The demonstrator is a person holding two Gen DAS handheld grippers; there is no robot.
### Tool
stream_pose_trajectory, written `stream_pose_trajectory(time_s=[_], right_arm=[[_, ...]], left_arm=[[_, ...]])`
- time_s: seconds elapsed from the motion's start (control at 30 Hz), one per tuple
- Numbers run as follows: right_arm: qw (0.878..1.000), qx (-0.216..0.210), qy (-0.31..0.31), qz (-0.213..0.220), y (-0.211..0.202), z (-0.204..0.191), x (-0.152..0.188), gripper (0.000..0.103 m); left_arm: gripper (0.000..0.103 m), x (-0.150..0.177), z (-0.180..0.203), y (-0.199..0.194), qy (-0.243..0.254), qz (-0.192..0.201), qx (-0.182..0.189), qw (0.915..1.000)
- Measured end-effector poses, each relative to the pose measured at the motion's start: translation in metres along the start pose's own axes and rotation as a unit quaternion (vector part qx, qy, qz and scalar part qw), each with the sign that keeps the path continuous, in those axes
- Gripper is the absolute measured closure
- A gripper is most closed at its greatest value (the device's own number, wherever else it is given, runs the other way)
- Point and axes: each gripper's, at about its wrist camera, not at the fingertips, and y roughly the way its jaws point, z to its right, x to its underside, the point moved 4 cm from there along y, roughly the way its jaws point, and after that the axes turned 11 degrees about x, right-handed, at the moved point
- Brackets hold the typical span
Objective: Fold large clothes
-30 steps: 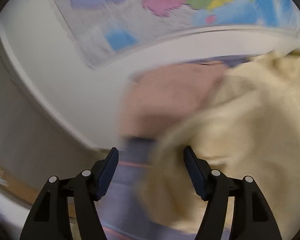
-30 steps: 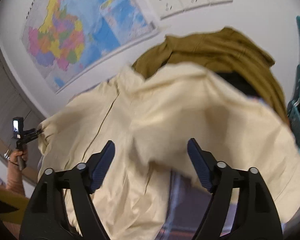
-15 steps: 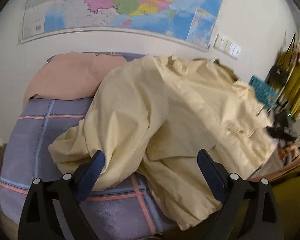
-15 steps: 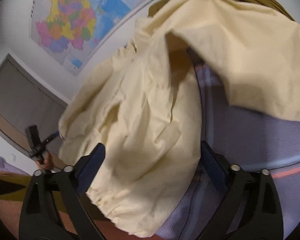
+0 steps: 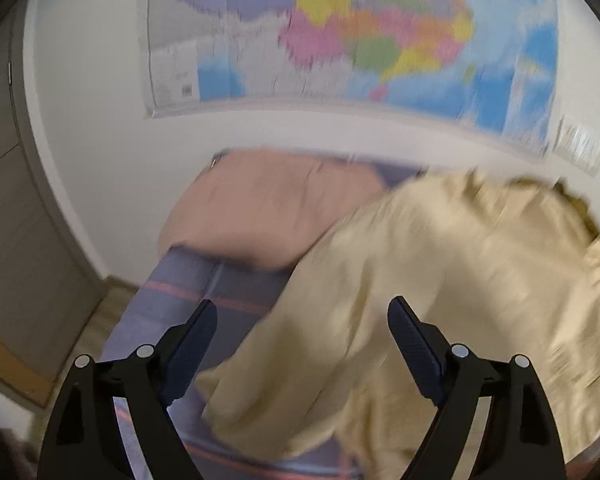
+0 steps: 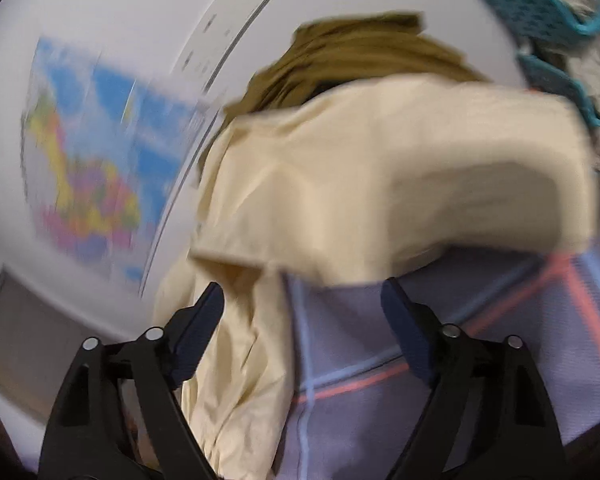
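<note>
Shirt [image 5: 440,288] lies on bedspread [image 5: 204,292], before folded garment [image 5: 268,216].
</note>
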Motion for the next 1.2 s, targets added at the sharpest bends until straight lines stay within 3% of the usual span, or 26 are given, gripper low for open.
stream_pose_trajectory(time_s=[0.1, 0.17, 0.23, 0.37, 0.4, 0.47, 0.53, 0.57, 0.73, 0.8, 0.9, 1.03, 1.2], right_arm=[[0.997, 0.044, 0.0, 0.061, -0.023, 0.011, -0.017, 0.022], [0.988, 0.113, -0.009, 0.105, -0.041, 0.024, -0.028, 0.021], [0.972, 0.191, -0.015, 0.135, -0.052, 0.04, -0.036, 0.013], [0.98, 0.186, -0.011, 0.074, -0.024, 0.059, -0.048, 0.014], [0.98, 0.189, -0.018, 0.061, -0.015, 0.062, -0.051, 0.024], [0.986, 0.158, -0.016, 0.042, -0.003, 0.06, -0.054, 0.048], [0.986, 0.149, -0.039, 0.059, -0.01, 0.048, -0.055, 0.082], [0.991, 0.111, -0.041, 0.069, -0.019, 0.032, -0.057, 0.086], [0.979, 0.021, -0.134, 0.151, -0.087, -0.072, -0.07, 0.089], [0.967, -0.034, -0.182, 0.176, -0.117, -0.132, -0.071, 0.1], [0.945, -0.107, -0.255, 0.173, -0.135, -0.211, -0.061, 0.1], [0.916, -0.16, -0.355, 0.1, -0.096, -0.304, -0.019, 0.1], [0.875, -0.218, -0.432, -0.014, -0.008, -0.386, 0.05, 0.1]], left_arm=[[0.017, -0.013, 0.02, -0.008, 0.016, 0.03, 0.022, 0.9992], [0.017, -0.017, 0.036, -0.003, 0.033, 0.03, 0.043, 0.9981], [0.016, -0.017, 0.053, 0.006, 0.054, 0.026, 0.048, 0.997], [0.016, -0.02, 0.078, 0.029, 0.066, 0.007, 0.088, 0.9939], [0.016, -0.02, 0.085, 0.036, 0.067, 0.002, 0.102, 0.9926], [0.016, -0.018, 0.1, 0.048, 0.073, -0.009, 0.121, 0.9899], [0.016, -0.016, 0.115, 0.061, 0.078, -0.024, 0.139, 0.9868], [0.016, -0.013, 0.12, 0.066, 0.082, -0.03, 0.147, 0.9852], [0.016, -0.011, 0.151, 0.081, 0.119, -0.05, 0.184, 0.9744], [0.016, -0.015, 0.165, 0.086, 0.131, -0.052, 0.201, 0.9693], [0.016, -0.022, 0.177, 0.088, 0.128, -0.054, 0.249, 0.9585], [0.016, -0.029, 0.187, 0.087, 0.125, -0.043, 0.294, 0.9466], [0.016, -0.032, 0.168, 0.084, 0.092, -0.028, 0.318, 0.943]])
